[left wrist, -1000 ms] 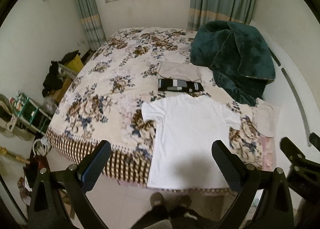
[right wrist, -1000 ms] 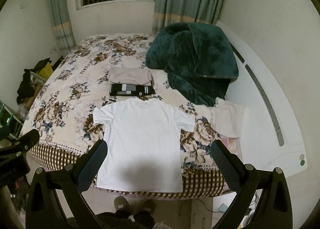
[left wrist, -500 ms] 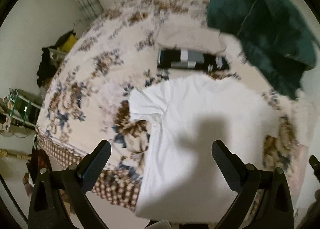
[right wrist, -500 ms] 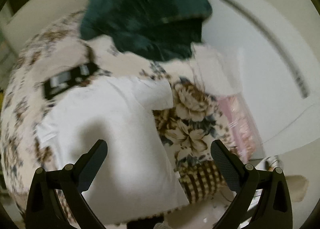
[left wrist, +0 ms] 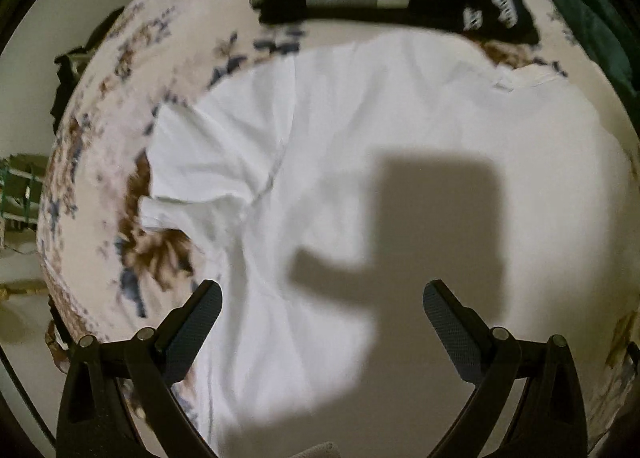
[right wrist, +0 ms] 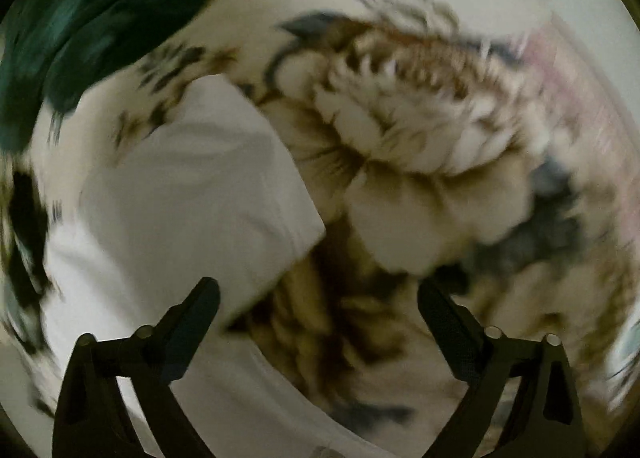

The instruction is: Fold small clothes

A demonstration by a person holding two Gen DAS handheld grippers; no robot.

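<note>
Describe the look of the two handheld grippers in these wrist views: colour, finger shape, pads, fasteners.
Both the left gripper and right gripper are matte black, with two angled fingers carrying finely textured dark pads and silver round pins at the linkage joints. No cables, markings or sleeves show.

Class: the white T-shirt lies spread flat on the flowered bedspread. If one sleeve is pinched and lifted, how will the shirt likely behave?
The white T-shirt is probably floppy: soft creases run through it. It likely drapes and trails, not lifting as a sheet. It seems light, lying thin on the flowered bedspread.

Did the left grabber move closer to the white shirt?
Yes. The left gripper dropped toward the white cotton T-shirt on the floral bedspread, which now fills its view.
</note>
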